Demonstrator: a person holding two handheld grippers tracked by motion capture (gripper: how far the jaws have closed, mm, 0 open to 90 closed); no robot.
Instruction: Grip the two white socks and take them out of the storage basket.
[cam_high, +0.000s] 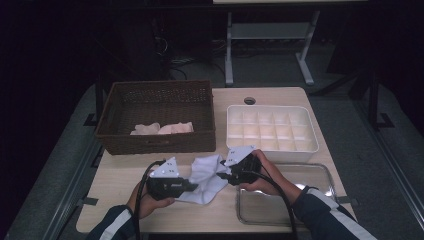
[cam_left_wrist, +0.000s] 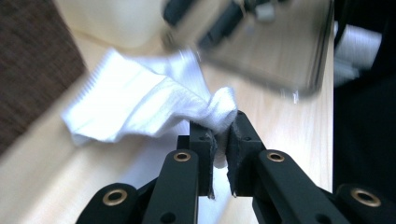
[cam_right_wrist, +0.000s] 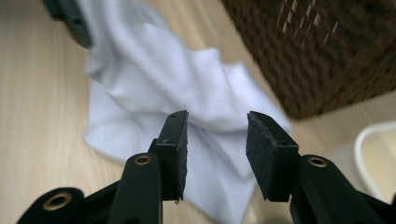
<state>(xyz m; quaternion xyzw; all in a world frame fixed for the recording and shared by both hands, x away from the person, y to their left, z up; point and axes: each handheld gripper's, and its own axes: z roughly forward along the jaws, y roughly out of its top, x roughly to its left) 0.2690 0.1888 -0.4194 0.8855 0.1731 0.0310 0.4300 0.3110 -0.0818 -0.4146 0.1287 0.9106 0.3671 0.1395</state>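
A white ribbed cloth (cam_high: 207, 175) lies crumpled on the wooden table (cam_high: 120, 175) between my two grippers. My left gripper (cam_high: 192, 187) comes in from the left; in the left gripper view it (cam_left_wrist: 219, 126) is shut on a bunched edge of the cloth (cam_left_wrist: 140, 107), which sticks up between the pads. My right gripper (cam_high: 221, 175) sits at the cloth's right side. In the right gripper view its jaws (cam_right_wrist: 217, 116) stand open just above the cloth (cam_right_wrist: 187, 93), with nothing pinched between the pads.
A brown wicker basket (cam_high: 157, 140) with pale cloths (cam_high: 162, 128) inside stands at the back left. A white compartment box (cam_high: 272, 150) is at the back right. A shiny metal tray (cam_high: 320, 175) lies front right, under the right forearm.
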